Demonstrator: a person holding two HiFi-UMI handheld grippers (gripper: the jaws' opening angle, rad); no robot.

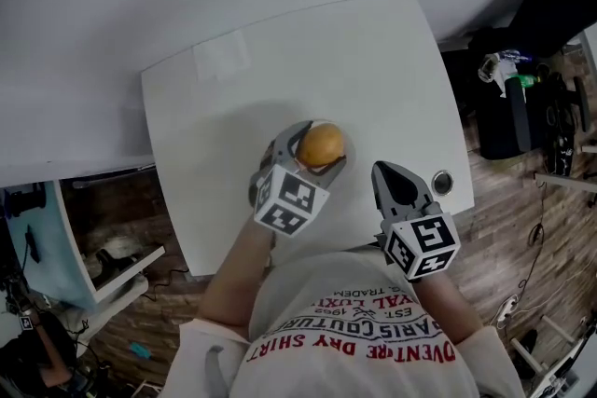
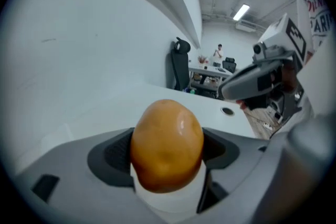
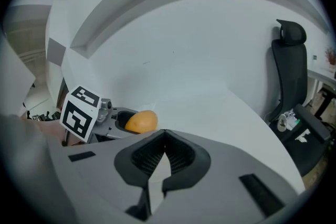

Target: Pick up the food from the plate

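Observation:
An orange-yellow, egg-shaped piece of food (image 1: 321, 144) sits between the jaws of my left gripper (image 1: 315, 150) over the middle of the white table (image 1: 224, 107). In the left gripper view the food (image 2: 167, 144) fills the gap, and both dark pads (image 2: 113, 157) press its sides. Only white surface shows beneath it, and I cannot make out a plate. My right gripper (image 1: 396, 184) hovers near the table's front right edge, to the right of the food, shut with nothing in it. In the right gripper view its jaws (image 3: 160, 136) meet at the tips, with the food (image 3: 140, 121) ahead to the left.
A round cable hole (image 1: 442, 182) lies near the table's right edge. Black bags and gear (image 1: 522, 98) stand on the wood floor to the right. A black office chair (image 3: 289, 71) is beside the table. A curved white wall (image 1: 93, 33) rises behind it, and a shelf unit (image 1: 84, 247) stands at the left.

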